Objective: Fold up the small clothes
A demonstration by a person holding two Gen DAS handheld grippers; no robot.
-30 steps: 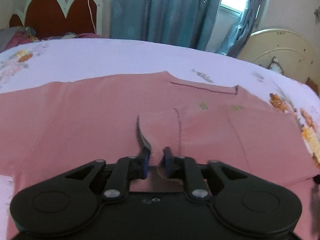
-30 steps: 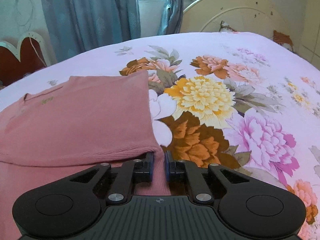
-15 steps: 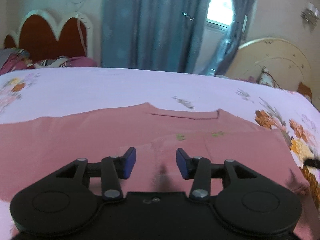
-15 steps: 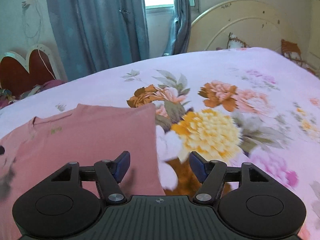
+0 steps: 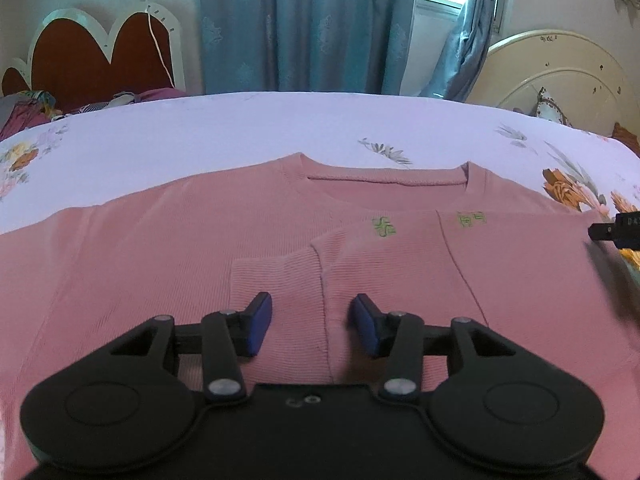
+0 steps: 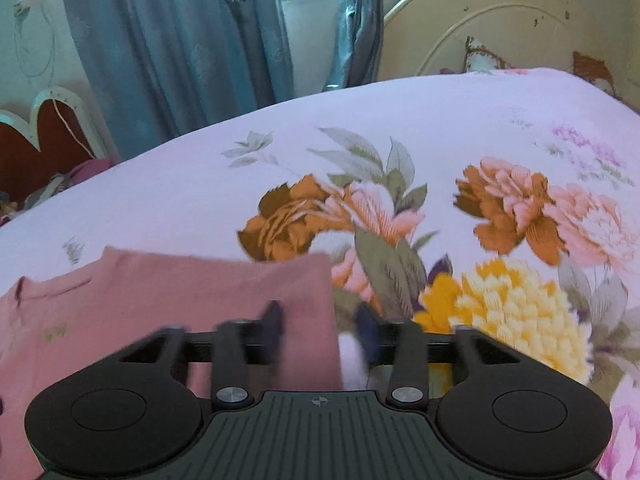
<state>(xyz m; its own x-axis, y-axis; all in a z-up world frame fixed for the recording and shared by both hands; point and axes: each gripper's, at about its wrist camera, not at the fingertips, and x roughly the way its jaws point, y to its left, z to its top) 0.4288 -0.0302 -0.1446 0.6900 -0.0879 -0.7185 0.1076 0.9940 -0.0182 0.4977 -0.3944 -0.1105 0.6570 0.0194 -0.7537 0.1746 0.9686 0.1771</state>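
A pink long-sleeved top (image 5: 160, 264) lies flat on the bed, neckline away from me. Its right side and sleeve are folded in over the chest, and the ribbed cuff (image 5: 276, 280) lies at the middle. My left gripper (image 5: 310, 326) is open and empty just above that cuff. The tip of the other gripper (image 5: 616, 232) shows at the right edge of the left wrist view. My right gripper (image 6: 320, 334) is open and empty over the folded right edge of the top (image 6: 200, 300), and it is blurred by motion.
The bed has a lilac sheet (image 6: 440, 140) with big printed flowers (image 6: 512, 308) to the right of the top. A cream headboard (image 6: 500, 28) stands at the far right, blue curtains (image 5: 300, 24) behind, and a red heart-shaped headboard (image 5: 100, 52) with bedding at the far left.
Both grippers were shut on the top's folded cloth a second ago. Both have opened, let it drop flat, and lifted back from it.
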